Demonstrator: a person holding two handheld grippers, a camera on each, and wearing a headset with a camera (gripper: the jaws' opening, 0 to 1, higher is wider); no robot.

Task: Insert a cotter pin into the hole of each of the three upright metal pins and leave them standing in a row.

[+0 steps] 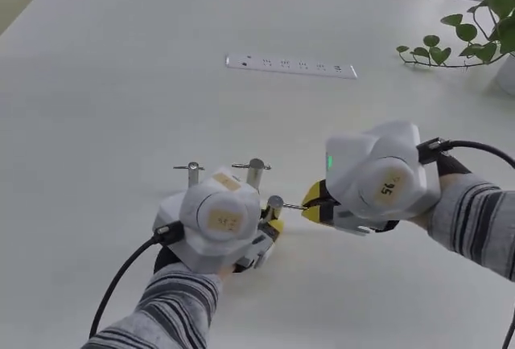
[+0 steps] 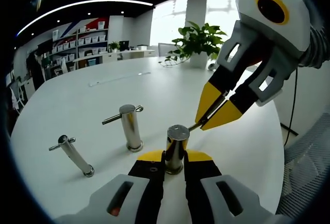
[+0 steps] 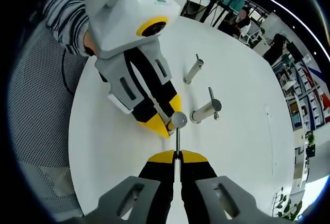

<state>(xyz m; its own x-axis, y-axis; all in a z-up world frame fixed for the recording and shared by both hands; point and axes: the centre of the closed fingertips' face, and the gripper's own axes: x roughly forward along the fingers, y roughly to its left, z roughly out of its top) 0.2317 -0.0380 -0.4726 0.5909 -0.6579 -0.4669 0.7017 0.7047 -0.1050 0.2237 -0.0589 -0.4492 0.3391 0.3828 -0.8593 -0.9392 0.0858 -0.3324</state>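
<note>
On white tabletop (image 1: 121,92), head view: 3 short upright silver steel pins, far-left pin (image 1: 193,175) and middle pin (image 1: 255,174) each w/ 1 thin wire crosswise thru the top, near pin (image 1: 275,203) bare; also 1 white power strip (image 1: 291,65) and 1 green leafy plant (image 1: 475,35) at far side. Left gripper view: yellow-tipped left gripper (image 2: 174,156) is clamped on near pin's lower shaft. The right gripper (image 2: 214,111) pinches 1 thin wire cotter pin (image 2: 192,127), tip meeting near pin just under its cap; office shelves (image 2: 87,41) and bright windows behind. Right gripper view: cotter pin runs straight from the closed jaws to near pin's head, other 2 pins just beyond.
</note>
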